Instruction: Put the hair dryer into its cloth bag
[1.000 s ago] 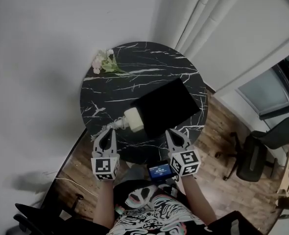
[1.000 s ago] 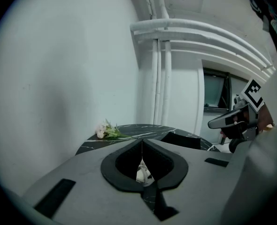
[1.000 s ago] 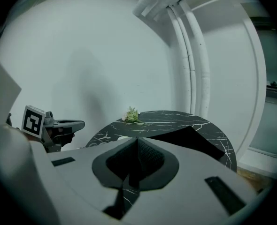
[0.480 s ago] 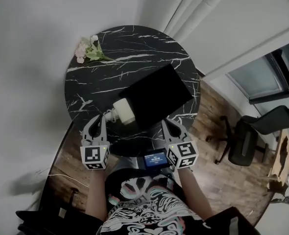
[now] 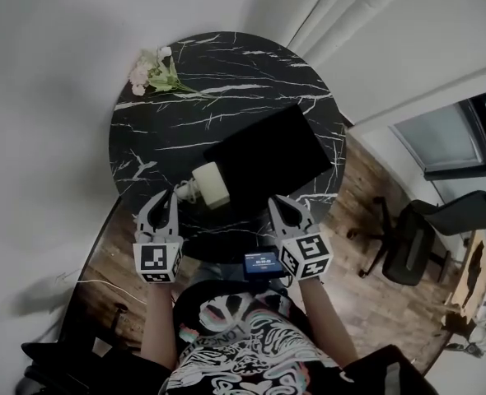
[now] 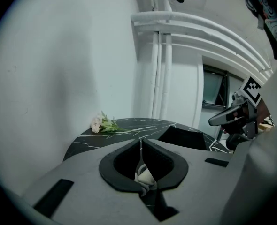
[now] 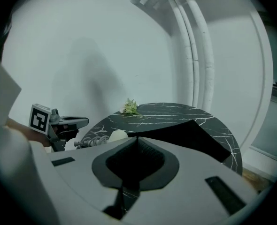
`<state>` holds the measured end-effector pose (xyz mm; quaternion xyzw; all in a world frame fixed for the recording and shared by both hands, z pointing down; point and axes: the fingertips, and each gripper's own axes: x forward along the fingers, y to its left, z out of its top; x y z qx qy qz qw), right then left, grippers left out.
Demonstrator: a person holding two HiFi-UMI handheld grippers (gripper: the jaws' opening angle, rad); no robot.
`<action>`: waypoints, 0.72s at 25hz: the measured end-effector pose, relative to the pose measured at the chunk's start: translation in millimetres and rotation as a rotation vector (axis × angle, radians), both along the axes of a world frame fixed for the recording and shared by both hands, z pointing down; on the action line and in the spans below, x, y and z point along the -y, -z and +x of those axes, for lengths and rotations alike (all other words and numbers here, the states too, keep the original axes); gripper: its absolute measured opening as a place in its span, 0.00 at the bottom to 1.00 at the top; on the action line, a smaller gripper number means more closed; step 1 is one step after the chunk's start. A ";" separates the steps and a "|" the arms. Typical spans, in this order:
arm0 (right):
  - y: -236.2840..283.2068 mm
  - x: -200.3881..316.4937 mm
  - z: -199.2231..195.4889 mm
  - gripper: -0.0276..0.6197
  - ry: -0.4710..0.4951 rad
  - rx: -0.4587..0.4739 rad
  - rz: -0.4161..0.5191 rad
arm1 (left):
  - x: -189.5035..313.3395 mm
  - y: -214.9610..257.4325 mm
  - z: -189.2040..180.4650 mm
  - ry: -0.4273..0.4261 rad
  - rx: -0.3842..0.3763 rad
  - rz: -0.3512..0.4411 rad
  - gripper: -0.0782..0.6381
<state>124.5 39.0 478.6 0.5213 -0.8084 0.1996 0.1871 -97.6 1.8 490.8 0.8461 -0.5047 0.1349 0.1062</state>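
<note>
Marble, black with thin white lines, makes the top of the round desk [image 5: 226, 64] in front of us. On it lies a flat black cloth bag [image 5: 268, 159], a bit to the right of the middle. The cream, chunky hair dryer [image 5: 210, 184] lies at the bag's near left corner, touching it. We cannot tell if any part of it is under the cloth. Its pale cord [image 5: 184, 194] is bunched up on the side closer to us.

We hold the grey left tool [image 5: 165, 200] over the near left edge of the desk. Its two jaws are pressed together with nothing held between them. It points at the cord, which lies just beyond the tips. In the left gripper view we see a bit of the cord through the hole behind the closed tips.

We hold the grey right tool [image 5: 278, 204] over the near edge of the desk too, just in front of the bag's near side. Its jaws are also together and hold nothing. The hair dryer is to the left of this tool, between the two tools and a bit farther away than both.

A small bunch of pale flowers [image 5: 154, 72] with green leaves lies at the far left edge of the desk, well apart from the bag. A little lit screen [image 5: 262, 262] sits between our two hands. To the right, a dark office chair [image 5: 424, 245] stands on the brown wooden floor [image 5: 366, 220].
</note>
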 end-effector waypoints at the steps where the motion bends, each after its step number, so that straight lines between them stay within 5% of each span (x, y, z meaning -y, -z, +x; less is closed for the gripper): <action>1: -2.8 0.9 -2.7 0.07 0.017 0.006 -0.006 | -0.1 -1.9 0.6 -0.005 0.010 -0.001 0.13; 14: -58.4 7.5 -40.0 0.08 0.277 -0.141 -0.149 | -3.8 -39.2 12.1 -0.156 0.323 0.017 0.13; 18: -76.9 9.0 -48.0 0.08 0.347 -0.184 -0.196 | 0.7 -47.0 8.4 -0.183 0.366 -0.006 0.16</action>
